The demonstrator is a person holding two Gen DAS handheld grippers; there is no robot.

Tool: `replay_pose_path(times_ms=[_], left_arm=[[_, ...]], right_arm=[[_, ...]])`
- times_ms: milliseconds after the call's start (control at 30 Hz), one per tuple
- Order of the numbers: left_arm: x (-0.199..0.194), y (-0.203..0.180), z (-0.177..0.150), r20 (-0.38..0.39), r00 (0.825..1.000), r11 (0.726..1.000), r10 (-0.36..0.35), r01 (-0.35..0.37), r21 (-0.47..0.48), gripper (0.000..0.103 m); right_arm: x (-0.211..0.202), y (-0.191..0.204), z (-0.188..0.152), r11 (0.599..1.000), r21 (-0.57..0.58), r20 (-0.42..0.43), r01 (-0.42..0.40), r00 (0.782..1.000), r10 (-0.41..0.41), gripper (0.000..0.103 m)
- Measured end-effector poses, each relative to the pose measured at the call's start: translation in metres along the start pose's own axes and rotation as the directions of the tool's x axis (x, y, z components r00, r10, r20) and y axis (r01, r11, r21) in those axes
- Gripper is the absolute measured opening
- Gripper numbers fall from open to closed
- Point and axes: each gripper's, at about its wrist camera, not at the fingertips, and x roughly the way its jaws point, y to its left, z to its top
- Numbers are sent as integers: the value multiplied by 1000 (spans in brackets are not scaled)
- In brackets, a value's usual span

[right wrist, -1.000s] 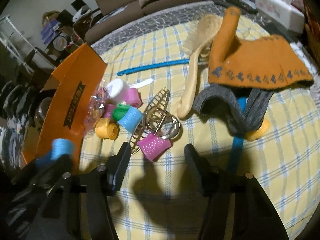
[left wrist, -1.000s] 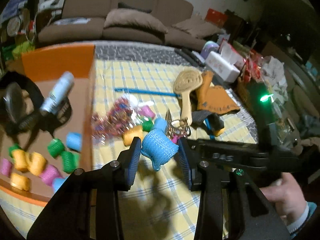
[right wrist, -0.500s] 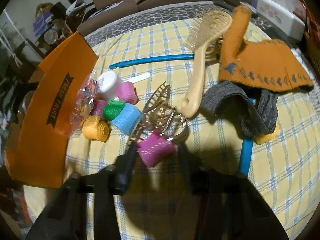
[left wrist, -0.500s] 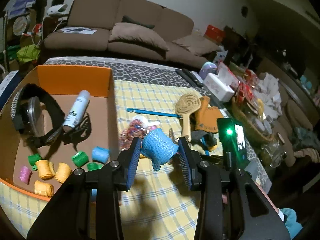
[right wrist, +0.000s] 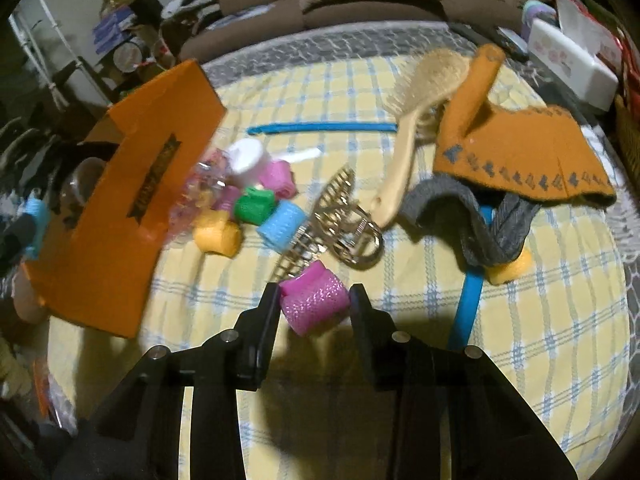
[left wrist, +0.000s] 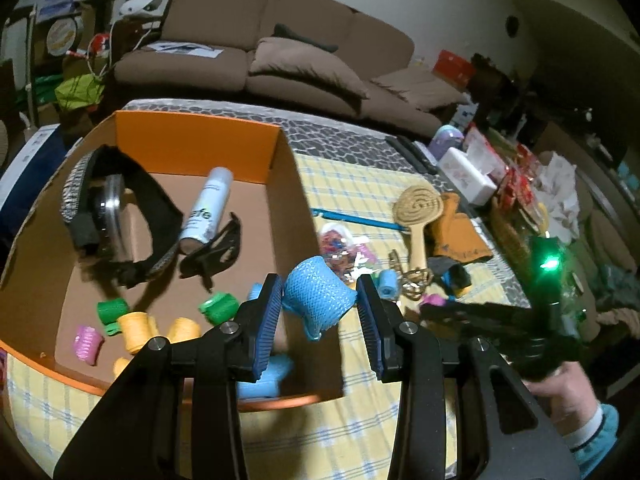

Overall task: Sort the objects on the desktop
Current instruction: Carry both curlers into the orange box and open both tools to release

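**Two hair rollers gripped, one over the box, one over the cloth**

Left wrist view: the left gripper [left wrist: 320, 312] is clamped on a blue mesh roller [left wrist: 319, 297], both pads pressing its sides. The roller's long axis runs roughly from 10 to 4 o'clock, tilted, one open end drooping toward 6. It hangs over the right wall of the orange cardboard box [left wrist: 196, 148], where green, yellow and pink rollers [left wrist: 136, 330] lie on the floor at 8 o'clock.

Right wrist view: the right gripper [right wrist: 314, 306] is closed on a pink roller [right wrist: 314, 302], held between both fingers. Its axis runs about 10 to 4 o'clock. It sits above the yellow checked tablecloth [right wrist: 540, 340], with a gold hair claw [right wrist: 340, 224] just beyond at 12.
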Motion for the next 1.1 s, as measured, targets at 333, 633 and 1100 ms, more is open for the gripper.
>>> replay_pose_path(times_ms=[333,633,1100], left_arm=[[-2,20,-3,-2,999,999,44,-44,-15,36],[-6,32,-1,5,998,998,62,-61,-32,36],[-12,59,2,8,992,990,126,-126,-60,36]], right_arm=[[-24,52,18,993,-90,96,-79,992,87,35],[-27,109,27,969,-192,145,-155,972,185,35],[-6,165,21,940,-303,130,-157,970,205,35]])
